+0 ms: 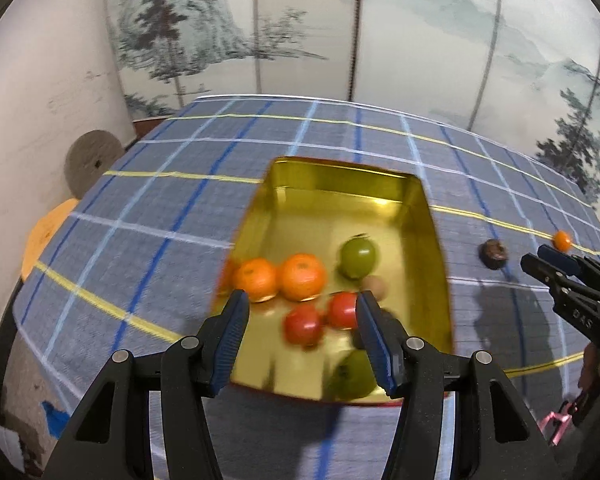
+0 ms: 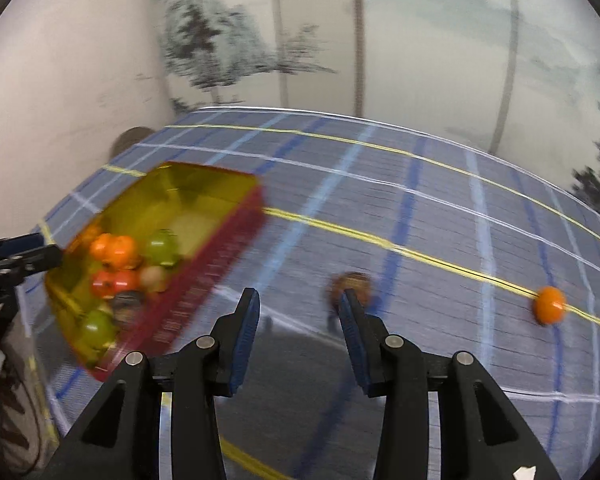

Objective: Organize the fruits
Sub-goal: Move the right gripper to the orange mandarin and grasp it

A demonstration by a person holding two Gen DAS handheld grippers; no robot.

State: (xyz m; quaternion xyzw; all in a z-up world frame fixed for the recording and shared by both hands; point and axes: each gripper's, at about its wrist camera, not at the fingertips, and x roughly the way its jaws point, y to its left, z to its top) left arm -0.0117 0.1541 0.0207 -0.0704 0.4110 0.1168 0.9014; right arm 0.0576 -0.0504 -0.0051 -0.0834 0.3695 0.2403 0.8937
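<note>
Gold tin (image 1: pixel 432 264) is sitting on the plaid tablecloth (image 1: pixel 148 216), holding oranges (image 1: pixel 302 277), tomatoes and green fruits; the left gripper (image 1: pixel 300 312) is hovering above it, jaws apart and empty.

Right view: the right gripper (image 2: pixel 298 302) is hanging open near a dark fruit (image 2: pixel 358 282), a stray orange (image 2: pixel 549 305) lying well apart. A careless nudge could be rolling either toward the table edge; cloth between stays free.

Above a gold tin (image 1: pixel 428 216) on a blue plaid tabletop (image 1: pixel 160 200), the left claw (image 1: pixel 300 312) hangs with its jaws spread and nothing between them. Inside the tin lie two oranges (image 1: pixel 280 276), two red fruits (image 1: pixel 320 316), a green apple (image 1: pixel 358 258) and another green fruit (image 1: pixel 350 376) near the front rim. To the right, a dark fruit (image 1: pixel 494 254) and a small orange (image 1: pixel 562 240) sit on the cloth just beyond the right claw (image 1: pixel 540 258).
</note>
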